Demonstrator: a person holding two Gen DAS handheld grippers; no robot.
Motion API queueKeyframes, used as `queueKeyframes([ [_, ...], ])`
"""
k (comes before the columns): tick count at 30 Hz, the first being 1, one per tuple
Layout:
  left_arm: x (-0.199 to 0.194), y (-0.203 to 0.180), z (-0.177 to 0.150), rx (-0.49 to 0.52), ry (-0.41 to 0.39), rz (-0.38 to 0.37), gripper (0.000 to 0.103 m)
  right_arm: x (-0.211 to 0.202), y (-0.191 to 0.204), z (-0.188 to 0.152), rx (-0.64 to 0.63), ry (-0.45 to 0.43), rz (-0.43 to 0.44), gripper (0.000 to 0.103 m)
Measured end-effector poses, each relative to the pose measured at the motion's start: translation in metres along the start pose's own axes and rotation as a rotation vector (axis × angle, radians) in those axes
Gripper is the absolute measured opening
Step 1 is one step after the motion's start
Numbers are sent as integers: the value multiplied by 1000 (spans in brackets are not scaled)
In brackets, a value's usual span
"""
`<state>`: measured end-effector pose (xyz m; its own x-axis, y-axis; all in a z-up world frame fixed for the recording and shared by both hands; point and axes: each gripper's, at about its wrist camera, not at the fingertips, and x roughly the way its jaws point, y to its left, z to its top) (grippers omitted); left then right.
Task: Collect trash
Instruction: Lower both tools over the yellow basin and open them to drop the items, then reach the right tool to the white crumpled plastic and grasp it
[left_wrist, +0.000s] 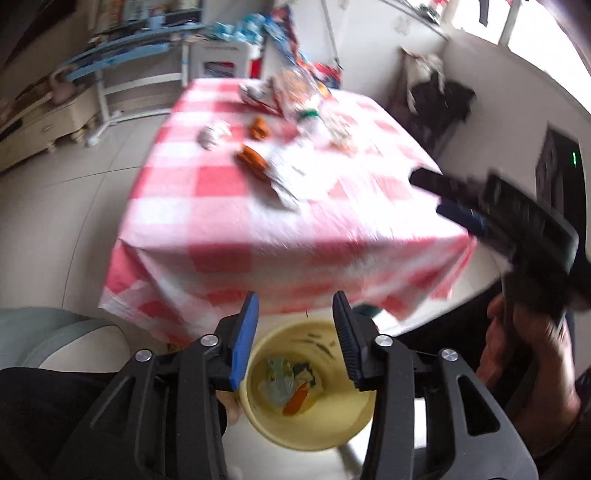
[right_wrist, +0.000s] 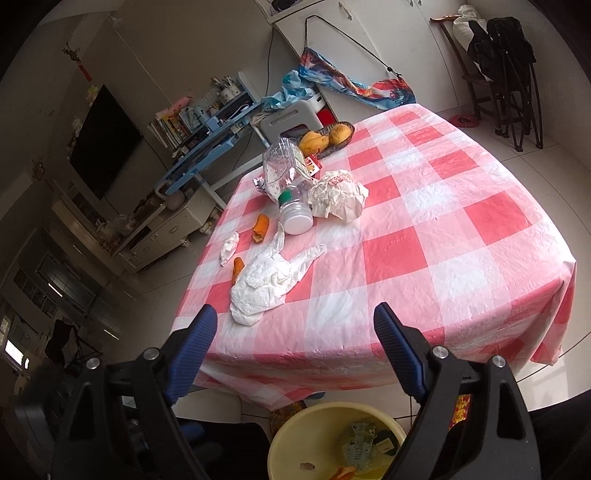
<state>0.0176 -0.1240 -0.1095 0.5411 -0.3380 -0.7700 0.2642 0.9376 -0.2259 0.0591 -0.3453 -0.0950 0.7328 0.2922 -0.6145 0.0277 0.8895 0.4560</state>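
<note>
A yellow bucket (left_wrist: 306, 413) stands on the floor below the table's near edge, with wrappers and an orange peel inside; it also shows in the right wrist view (right_wrist: 295, 435). My left gripper (left_wrist: 295, 332) is open and empty above the bucket. My right gripper (right_wrist: 295, 350) is open and empty above the table's near edge; it also shows in the left wrist view (left_wrist: 439, 197). On the red-checked tablecloth (right_wrist: 424, 258) lie a white plastic glove (right_wrist: 266, 280), orange peels (right_wrist: 260, 227), a small tissue (right_wrist: 229, 247), a clear plastic bottle (right_wrist: 288, 184) and crumpled white paper (right_wrist: 338, 195).
A basket of fruit (right_wrist: 328, 138) stands at the table's far edge. A blue desk with shelves (right_wrist: 210, 136) and a white stool (right_wrist: 288, 120) are beyond the table. A dark chair with clothes (right_wrist: 506, 66) stands at the far right.
</note>
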Motion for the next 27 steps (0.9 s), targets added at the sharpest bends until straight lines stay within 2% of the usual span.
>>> queueKeyframes([
  [3,-13,23,12,-121,-99,30,49,8,7,0,-32,18,-22,83],
  [6,-14,23,26,-128,-155,80,50,17,17,0,-70,38,-38,83],
  [9,-7,22,43,-139,-169,95,50,26,30,1,-121,49,-52,83],
  [16,-3,36,36,-212,-150,100,50,43,55,2,-202,69,-70,83],
  [27,-2,35,34,-219,-155,104,52,88,75,8,-287,122,-143,83],
])
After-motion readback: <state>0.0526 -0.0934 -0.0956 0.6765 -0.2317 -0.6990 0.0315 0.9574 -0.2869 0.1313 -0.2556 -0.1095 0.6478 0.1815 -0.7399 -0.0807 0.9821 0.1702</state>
